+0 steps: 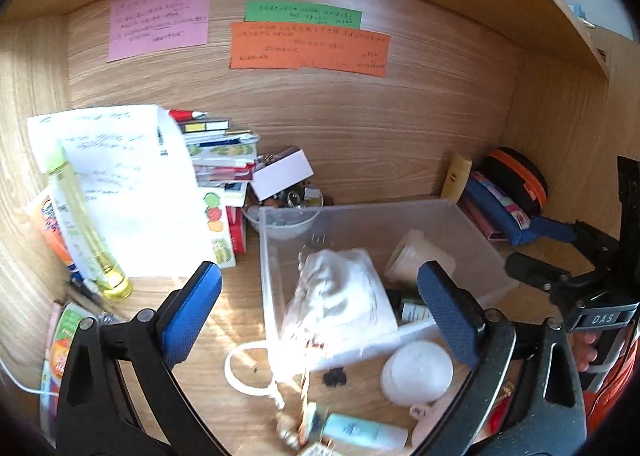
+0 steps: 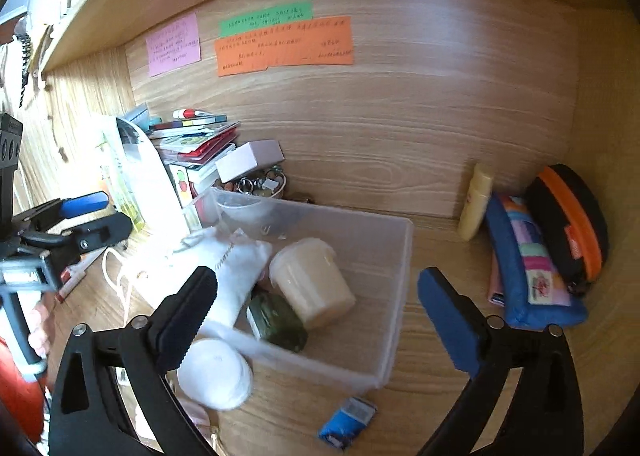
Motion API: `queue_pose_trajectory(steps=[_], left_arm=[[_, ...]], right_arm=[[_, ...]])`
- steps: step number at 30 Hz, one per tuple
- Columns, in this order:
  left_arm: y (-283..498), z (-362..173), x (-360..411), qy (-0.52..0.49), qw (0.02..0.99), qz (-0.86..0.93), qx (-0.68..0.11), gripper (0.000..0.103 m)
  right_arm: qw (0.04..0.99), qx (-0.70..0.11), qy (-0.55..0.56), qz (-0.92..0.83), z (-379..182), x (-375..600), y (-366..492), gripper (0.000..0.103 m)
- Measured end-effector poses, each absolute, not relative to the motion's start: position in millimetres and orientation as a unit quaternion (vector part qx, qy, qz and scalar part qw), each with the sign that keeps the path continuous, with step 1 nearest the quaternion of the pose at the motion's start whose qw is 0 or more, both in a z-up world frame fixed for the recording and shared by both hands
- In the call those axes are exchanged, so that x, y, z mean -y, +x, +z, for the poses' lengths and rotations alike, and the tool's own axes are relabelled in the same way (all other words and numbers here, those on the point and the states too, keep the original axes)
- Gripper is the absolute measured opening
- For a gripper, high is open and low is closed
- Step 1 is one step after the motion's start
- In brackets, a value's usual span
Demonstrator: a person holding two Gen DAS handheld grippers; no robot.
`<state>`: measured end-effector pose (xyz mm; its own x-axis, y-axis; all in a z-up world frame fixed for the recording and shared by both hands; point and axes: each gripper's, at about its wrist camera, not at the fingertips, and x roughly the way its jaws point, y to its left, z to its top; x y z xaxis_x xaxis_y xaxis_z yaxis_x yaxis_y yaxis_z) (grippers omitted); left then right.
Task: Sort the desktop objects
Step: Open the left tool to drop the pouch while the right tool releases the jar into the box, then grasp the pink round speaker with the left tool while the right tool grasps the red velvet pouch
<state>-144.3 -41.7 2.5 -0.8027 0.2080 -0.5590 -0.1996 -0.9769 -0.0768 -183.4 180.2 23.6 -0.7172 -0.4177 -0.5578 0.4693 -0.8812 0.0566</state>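
A clear plastic bin (image 1: 480,215) (image 2: 400,256) stands on the wooden desk. Inside lie a white cloth pouch (image 1: 340,292) (image 2: 236,268), a cream lidded cup (image 1: 416,260) (image 2: 312,284) and a green jar (image 2: 276,320). A white round container (image 1: 416,372) (image 2: 216,376) lies just outside the bin's near wall. My left gripper (image 1: 320,320) is open and empty above the bin's near side. My right gripper (image 2: 316,320) is open and empty over the bin. A blue packet (image 2: 348,422) and a pale blue tube (image 1: 360,430) lie on the desk nearby.
A stack of books and papers (image 1: 140,183) (image 2: 192,143) and a tall yellow-green bottle (image 1: 84,223) stand at the left. A small bowl of trinkets (image 2: 260,183) sits behind the bin. A yellow bottle (image 2: 476,203), blue pouch (image 2: 532,276) and black-orange case (image 2: 572,223) sit right.
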Motion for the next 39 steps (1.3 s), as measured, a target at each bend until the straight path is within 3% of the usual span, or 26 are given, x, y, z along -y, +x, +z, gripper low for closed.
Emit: queue_pose_trajectory(steps=[20, 30, 39], left_arm=[[-73, -57, 69, -0.373, 0.055, 0.926, -0.022, 0.1], [-40, -89, 67, -0.395, 0.054, 0.917, -0.013, 0.1], [-35, -84, 50, -0.393, 0.104, 0.914, -0.001, 0.1]], right_arm=[[0.216, -0.098, 0.322, -0.916, -32, -216, -101, 0.1], [0.225, -0.03, 0.366, -0.902, -64, -232, -77, 0.1], [0.24, -0.044, 0.355, -0.902, -62, -220, -62, 0.1]])
